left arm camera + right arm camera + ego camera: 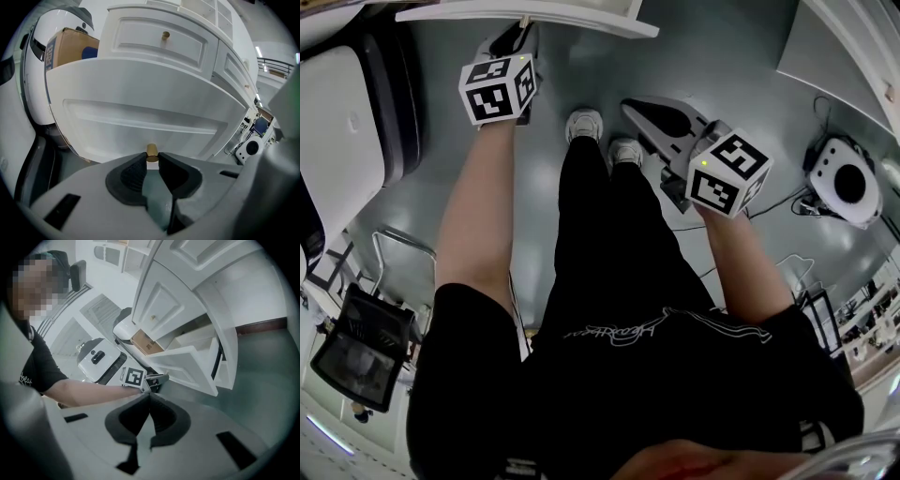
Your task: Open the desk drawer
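Squarely ahead, the left gripper [151, 160] pinches the drawer's [140, 105] brass knob [152, 150]; the right gripper [149, 397], clenched empty, hangs farther away.

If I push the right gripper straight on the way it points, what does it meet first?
Most likely the left gripper, clamped on the knob of the pulled-out drawer. It sits just beyond the shut jaws of the right gripper, though depth is unclear.

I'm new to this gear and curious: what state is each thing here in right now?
Left tongs: shut on the knob.
Right tongs: shut, empty.
Lower drawer: pulled out.
Upper drawer: closed.
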